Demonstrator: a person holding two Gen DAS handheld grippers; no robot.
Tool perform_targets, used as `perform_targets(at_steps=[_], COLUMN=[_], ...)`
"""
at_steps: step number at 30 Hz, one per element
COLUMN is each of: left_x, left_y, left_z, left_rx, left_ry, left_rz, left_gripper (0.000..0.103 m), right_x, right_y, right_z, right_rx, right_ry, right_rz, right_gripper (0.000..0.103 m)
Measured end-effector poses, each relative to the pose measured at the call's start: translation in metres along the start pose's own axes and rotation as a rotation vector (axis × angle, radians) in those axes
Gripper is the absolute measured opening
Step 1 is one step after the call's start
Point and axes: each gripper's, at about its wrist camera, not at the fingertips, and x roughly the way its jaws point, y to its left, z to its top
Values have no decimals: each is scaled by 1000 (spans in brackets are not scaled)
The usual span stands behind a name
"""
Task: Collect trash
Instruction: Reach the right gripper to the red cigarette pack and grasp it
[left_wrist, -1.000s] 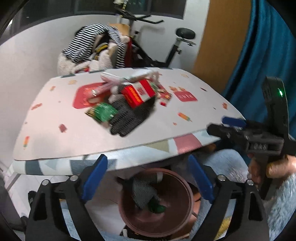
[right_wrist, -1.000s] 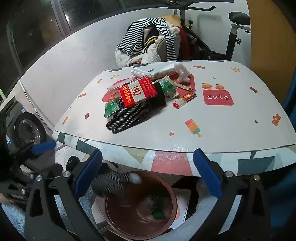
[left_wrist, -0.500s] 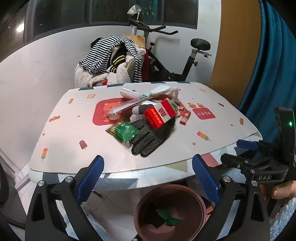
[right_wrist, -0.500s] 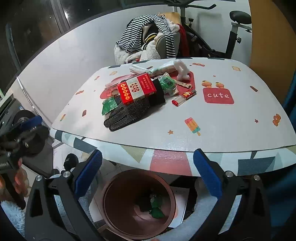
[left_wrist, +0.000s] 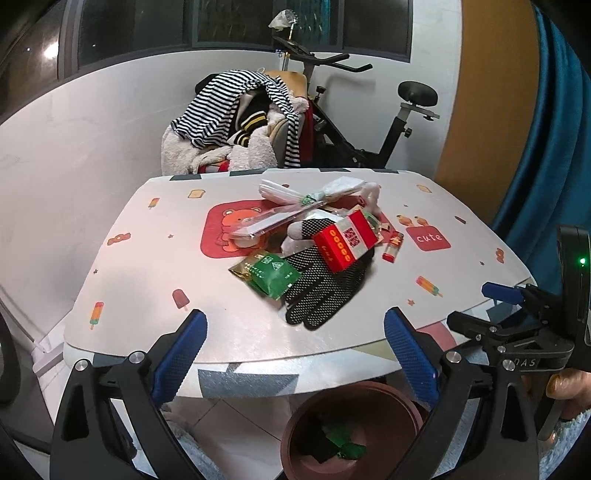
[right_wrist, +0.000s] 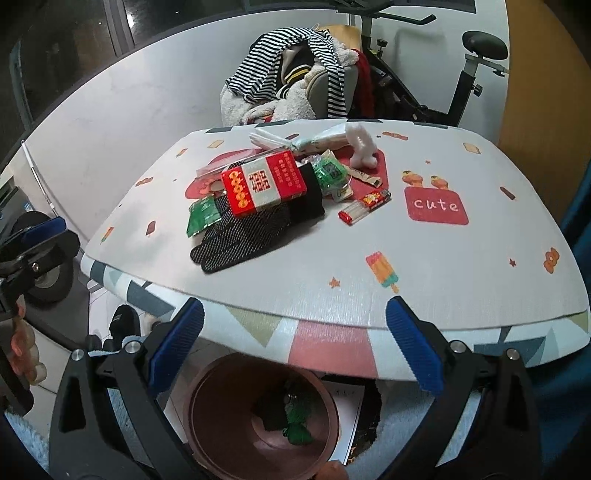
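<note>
A pile of trash lies mid-table: a red and white box (left_wrist: 347, 240) (right_wrist: 264, 182) on a black dotted glove (left_wrist: 325, 288) (right_wrist: 251, 232), a green packet (left_wrist: 271, 273) (right_wrist: 203, 218), a red lighter (left_wrist: 393, 247) (right_wrist: 364, 206) and clear plastic wrappers (left_wrist: 295, 206). Below the table's near edge stands a brown bin (left_wrist: 373, 391) (right_wrist: 207, 387) with dark and green scraps inside. My left gripper (left_wrist: 295, 354) (right_wrist: 40, 240) hangs open and empty before the table edge. My right gripper (right_wrist: 295, 347) (left_wrist: 480, 306) is likewise open and empty, to the left one's right.
The round table (left_wrist: 155, 288) carries a patterned cloth. Behind it are a chair heaped with striped clothes (left_wrist: 236, 110) and an exercise bike (left_wrist: 369, 122). A blue curtain (left_wrist: 554, 147) hangs at the right. A wheeled object (right_wrist: 44, 273) stands on the floor at the left.
A dotted glove dropped from the left gripper's side into the bin. Both grippers have since drawn back and up, so more of the tabletop shows and less of the bin.
</note>
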Motion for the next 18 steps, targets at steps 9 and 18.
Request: perform_targets(at_steps=[9, 18], left_x=[24, 40], left_y=[36, 65], left_z=[1, 6], left_rx=[-93, -159], left_ry=[19, 34], left_rz=[34, 68], left_gripper=[94, 94], right_x=[29, 103], right_y=[0, 35], right_z=[37, 76], right_rx=[12, -194], right_ry=[-73, -90], right_rz=[17, -17], right_gripper=[97, 97])
